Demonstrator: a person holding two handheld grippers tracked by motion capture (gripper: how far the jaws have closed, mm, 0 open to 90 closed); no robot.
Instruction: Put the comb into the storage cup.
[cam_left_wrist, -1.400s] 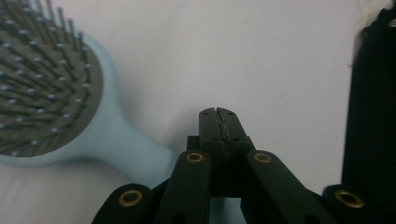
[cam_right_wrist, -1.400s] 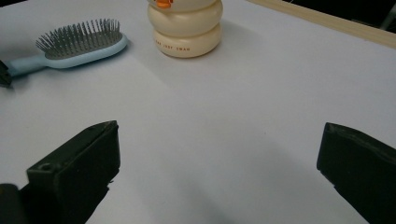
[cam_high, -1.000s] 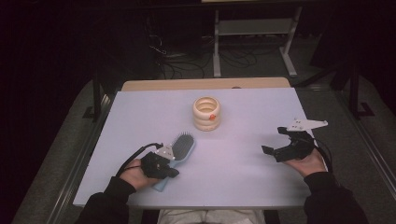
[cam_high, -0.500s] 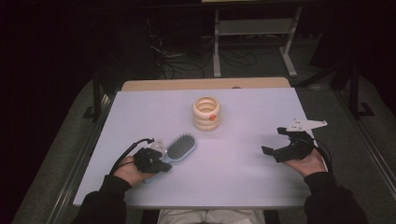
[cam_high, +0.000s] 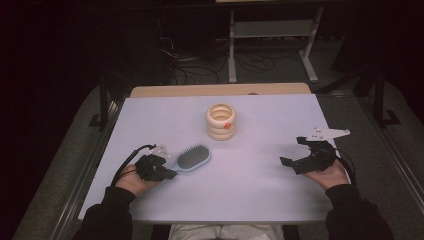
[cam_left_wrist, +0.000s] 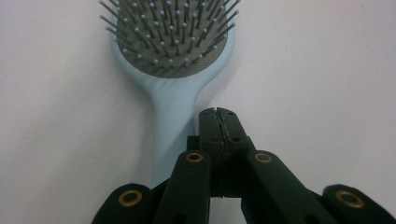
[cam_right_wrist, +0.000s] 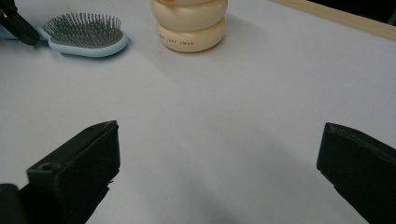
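A cream container (cam_high: 221, 121) shaped like stacked rings is standing upright on the far middle of the pale tabletop (cam_high: 260, 185), its round mouth open to the ceiling and a small orange mark showing on its side. In the right gripper view the same container (cam_right_wrist: 191, 29) is sitting near the top edge, faint lettering running across its lowest ring. A strip of bare wood (cam_high: 220, 90) is showing along the tabletop's far edge. Beyond it, cables (cam_high: 185, 57) are lying tangled on the dark floor, and a grey metal stand (cam_high: 270, 30) is standing further back.
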